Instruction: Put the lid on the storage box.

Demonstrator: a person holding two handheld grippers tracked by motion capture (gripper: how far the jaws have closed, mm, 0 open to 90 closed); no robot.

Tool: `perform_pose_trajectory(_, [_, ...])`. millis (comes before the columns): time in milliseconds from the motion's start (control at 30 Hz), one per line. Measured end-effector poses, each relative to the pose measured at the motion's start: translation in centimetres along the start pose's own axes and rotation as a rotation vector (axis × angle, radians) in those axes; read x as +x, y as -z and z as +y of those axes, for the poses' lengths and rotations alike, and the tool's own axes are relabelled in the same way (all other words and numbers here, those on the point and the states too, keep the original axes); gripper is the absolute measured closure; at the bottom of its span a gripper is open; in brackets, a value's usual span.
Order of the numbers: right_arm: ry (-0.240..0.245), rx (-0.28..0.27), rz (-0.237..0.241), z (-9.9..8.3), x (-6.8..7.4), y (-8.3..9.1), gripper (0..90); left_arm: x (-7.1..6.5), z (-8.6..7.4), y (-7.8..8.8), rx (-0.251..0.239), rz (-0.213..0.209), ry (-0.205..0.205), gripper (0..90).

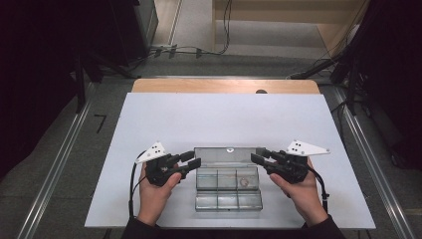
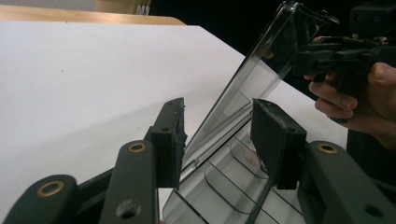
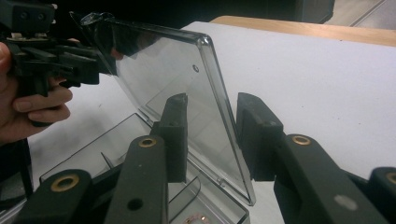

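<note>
The clear box (image 1: 228, 188) is seen near the front edge of the white table (image 1: 199, 114), between both hands. Its lid (image 1: 228, 154) is raised upright at the far side, so opening is judged largely done. The left gripper (image 1: 195, 160) is part open, the lid's left edge between its jaws with no pad pressing. The right gripper (image 1: 256, 157) is likewise part open astride the right edge. A small ring (image 1: 244, 182) is seen in the right compartment; its handling seems left.

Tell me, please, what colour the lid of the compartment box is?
The lid is clear, smoke-tinted plastic, seen best in the right gripper view.
</note>
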State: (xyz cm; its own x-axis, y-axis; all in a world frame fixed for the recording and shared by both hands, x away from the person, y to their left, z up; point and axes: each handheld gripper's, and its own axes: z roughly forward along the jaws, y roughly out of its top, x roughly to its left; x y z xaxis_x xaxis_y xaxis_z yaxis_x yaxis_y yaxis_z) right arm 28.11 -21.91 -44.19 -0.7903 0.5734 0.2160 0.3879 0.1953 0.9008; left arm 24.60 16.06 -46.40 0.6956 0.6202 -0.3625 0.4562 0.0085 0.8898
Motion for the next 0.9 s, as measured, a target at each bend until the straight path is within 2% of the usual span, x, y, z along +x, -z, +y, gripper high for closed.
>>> perform_pose_trajectory(167, [0.003,0.002,-0.003,-0.1,0.2,0.1,62.5,-0.1,-0.4,0.8,0.011,0.018,-0.008,60.3])
perform_pose_trajectory(467, [0.006,0.005,-0.004,-0.3,0.5,0.3,61.8,-0.2,-1.3,1.2,0.037,0.036,-0.002,75.0])
perform_pose_trajectory(600, [0.009,0.004,-0.004,-0.4,0.5,0.4,61.4,0.0,-2.0,1.0,0.044,0.022,0.009,82.6])
perform_pose_trajectory(700, [0.012,0.005,-0.006,-0.4,0.7,0.5,61.2,-0.1,-2.2,0.8,0.058,0.017,-0.004,86.7])
perform_pose_trajectory(900, [0.019,0.007,-0.006,-0.6,0.9,0.6,60.5,-0.4,-2.5,0.3,0.071,0.006,-0.011,88.9])
